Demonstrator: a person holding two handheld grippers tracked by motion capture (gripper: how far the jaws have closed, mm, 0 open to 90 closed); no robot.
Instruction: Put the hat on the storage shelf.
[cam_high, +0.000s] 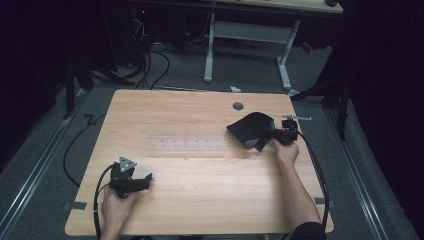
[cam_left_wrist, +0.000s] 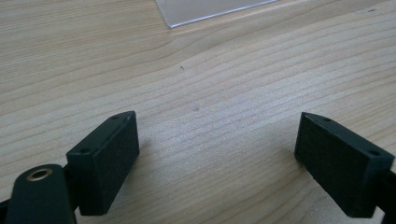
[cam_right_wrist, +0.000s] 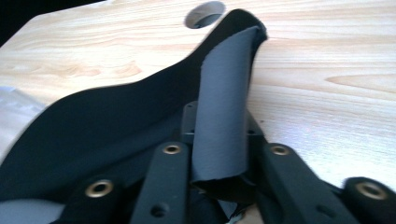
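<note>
A black cloth (cam_high: 250, 127) with a grey underside lies bunched at the table's right, partly lifted. My right gripper (cam_high: 267, 136) comes at it from the right and is shut on its near edge. In the right gripper view the jaws of this gripper (cam_right_wrist: 219, 123) pinch a rolled grey fold (cam_right_wrist: 224, 88), while the black face of the cloth (cam_right_wrist: 102, 130) spreads to the left. My left gripper (cam_high: 146, 181) rests low at the table's front left, far from the cloth. In its own view the left gripper (cam_left_wrist: 217, 163) stands open over bare wood with nothing between its pads.
A clear plastic sheet (cam_high: 185, 145) lies flat mid-table, its corner just beyond the left jaws (cam_left_wrist: 205, 9). A round cable hole (cam_high: 238, 106) sits near the far edge, behind the cloth (cam_right_wrist: 204, 13). Cables trail off the wooden table (cam_high: 200, 205) at both sides.
</note>
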